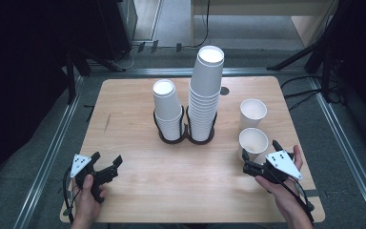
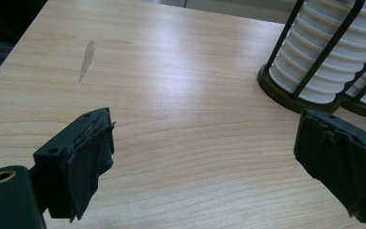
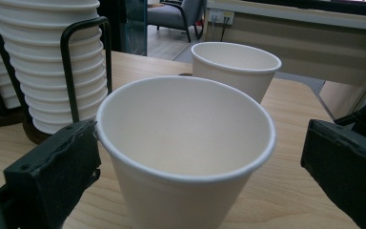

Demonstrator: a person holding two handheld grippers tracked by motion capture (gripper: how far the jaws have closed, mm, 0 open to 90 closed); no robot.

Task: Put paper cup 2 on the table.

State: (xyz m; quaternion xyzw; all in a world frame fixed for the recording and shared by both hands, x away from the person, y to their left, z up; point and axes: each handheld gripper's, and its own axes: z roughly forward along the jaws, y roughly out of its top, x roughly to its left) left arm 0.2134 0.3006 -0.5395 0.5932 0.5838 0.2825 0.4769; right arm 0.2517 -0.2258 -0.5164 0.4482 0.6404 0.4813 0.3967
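Two loose white paper cups stand at the table's right: a near cup (image 1: pixel 253 142) (image 3: pixel 186 143) and a far cup (image 1: pixel 253 112) (image 3: pixel 236 67). My right gripper (image 1: pixel 260 150) (image 3: pixel 198 157) is open, with its jaws on either side of the near cup. The left jaw is close to the rim and the right jaw stands off it. My left gripper (image 1: pixel 107 159) (image 2: pixel 205 152) is open over bare wood at the front left, with nothing between its jaws.
A black wire holder (image 1: pixel 186 138) (image 2: pixel 290 98) at the table's middle carries a short stack of cups (image 1: pixel 167 112) and a taller stack (image 1: pixel 205 93) (image 3: pixel 43 62). The wooden table (image 1: pixel 133 119) has a dark scuff (image 2: pixel 86 58) at its left.
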